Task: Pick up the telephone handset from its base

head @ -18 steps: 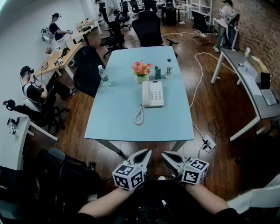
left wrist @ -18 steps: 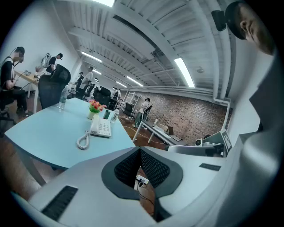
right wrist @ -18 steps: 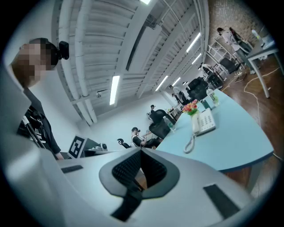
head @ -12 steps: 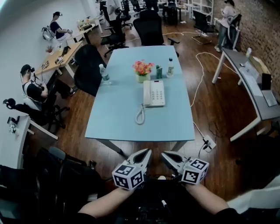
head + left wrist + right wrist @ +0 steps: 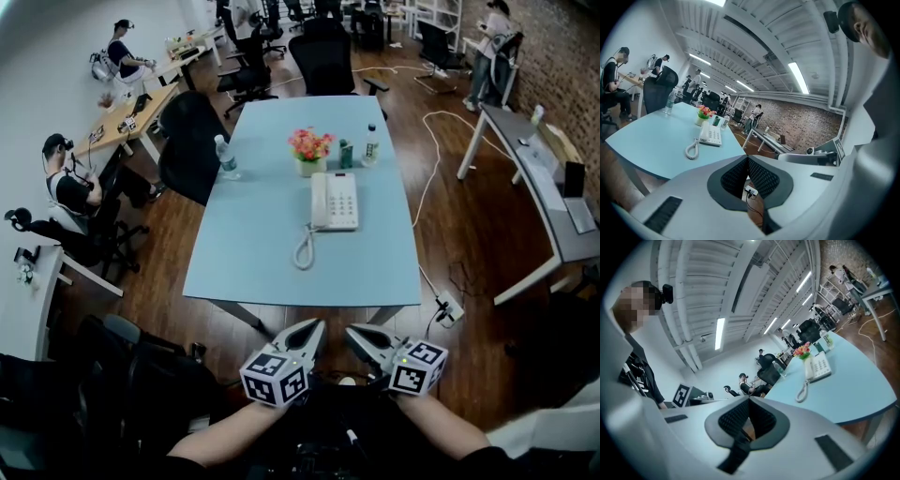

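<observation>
Handset (image 5: 320, 200): one, lying on its one base (image 5: 344, 202) mid-table (image 5: 272, 258), beside one flower pot (image 5: 308, 152). My two grippers, left gripper (image 5: 315, 326) and right gripper (image 5: 353, 331), hover near the table's front edge, both with jaws together, empty.

Left tool (image 5: 310, 328) and right tool (image 5: 356, 333) held side by side, jaws together, empty.

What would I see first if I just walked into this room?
Probably the big light-blue table in the middle, with a white phone on it and bright flowers just behind the phone. Nearest the camera, the left gripper and right gripper hang shut, short of the table.
</observation>
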The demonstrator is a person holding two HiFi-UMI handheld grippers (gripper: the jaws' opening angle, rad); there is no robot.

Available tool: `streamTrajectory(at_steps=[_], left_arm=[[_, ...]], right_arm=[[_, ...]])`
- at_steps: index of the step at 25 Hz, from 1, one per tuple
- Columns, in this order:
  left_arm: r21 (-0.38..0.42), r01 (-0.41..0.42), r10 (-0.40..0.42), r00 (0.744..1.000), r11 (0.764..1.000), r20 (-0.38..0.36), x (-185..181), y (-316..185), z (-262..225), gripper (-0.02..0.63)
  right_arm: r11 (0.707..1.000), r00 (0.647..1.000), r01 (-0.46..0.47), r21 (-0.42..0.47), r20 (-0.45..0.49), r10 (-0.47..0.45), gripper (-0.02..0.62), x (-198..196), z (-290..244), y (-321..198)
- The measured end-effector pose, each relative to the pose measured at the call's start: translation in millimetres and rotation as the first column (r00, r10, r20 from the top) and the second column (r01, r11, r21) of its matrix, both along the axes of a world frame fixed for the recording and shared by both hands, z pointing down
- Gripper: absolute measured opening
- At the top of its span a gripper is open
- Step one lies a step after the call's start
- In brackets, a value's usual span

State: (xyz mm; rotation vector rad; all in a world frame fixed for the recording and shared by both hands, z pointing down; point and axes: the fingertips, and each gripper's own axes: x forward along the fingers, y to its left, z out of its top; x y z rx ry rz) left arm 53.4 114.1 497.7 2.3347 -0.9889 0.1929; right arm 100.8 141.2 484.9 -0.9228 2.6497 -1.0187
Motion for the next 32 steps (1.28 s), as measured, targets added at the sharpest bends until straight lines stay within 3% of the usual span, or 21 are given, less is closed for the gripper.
streamTrajectory(at_steps=[11, 20, 27, 32], left_arm=[[-0.022, 0.002, -0.002, 1.0, 1.0, -0.014, -17.5, -51.2, 5.6, -0.009], [-0.017, -0.016, 0.015, 0.999, 1.0, -0.048, -37.7, -140.3, 3.1, -0.009], [-0.027, -0.034, 0.032, 0.997, 0.999, -0.069, -65.5, -213.5, 6.1, -0.009], [-0.044, -0.024, 0.021, 0.996, 0.999, -0.082, -100.3, -252.9, 6.2, -0.009]], right_arm=[[1.0, 1.0, 0.002, -0.028, -0.017, -0.003, 0.014, -18.5, 8.7, -49.0], [0.999, 0.997, -0.024, -0.031, -0.072, 0.022, 0.014, -39.3, 15.6, -133.5], [0.984, 0.973, -0.169, -0.063, -0.172, 0.156, 0.014, -42.3, 29.7, -218.1], [0.95, 0.916, -0.298, -0.091, -0.307, 0.258, 0.029, -32.1, 50.5, -282.6]])
